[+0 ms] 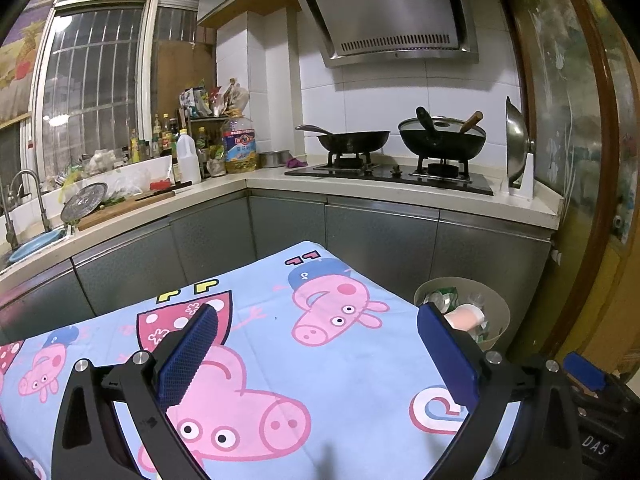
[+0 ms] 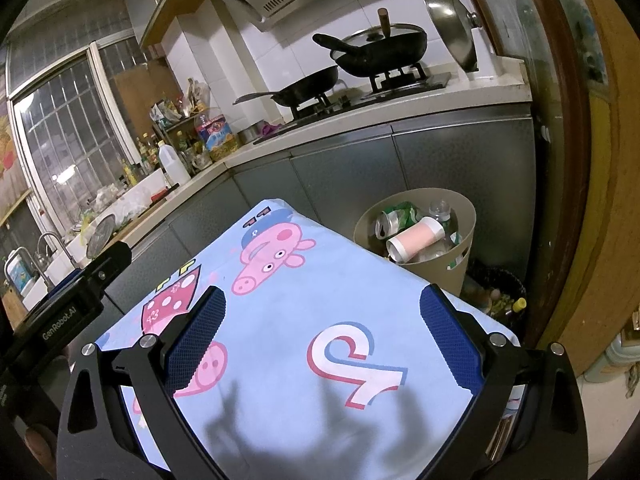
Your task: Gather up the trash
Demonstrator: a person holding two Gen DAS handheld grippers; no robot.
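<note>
Jaws of both the left gripper and the right gripper stand wide and hold nothing, their blue pads finely ribbed. Below lies a smooth cartoon cloth on the desk. Beside it, the round beige bin contains a crumpled green can and a pink cup.

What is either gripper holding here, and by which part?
Nothing. The left gripper and right gripper both stand open over the cartoon cloth, with nothing between their pads.
</note>
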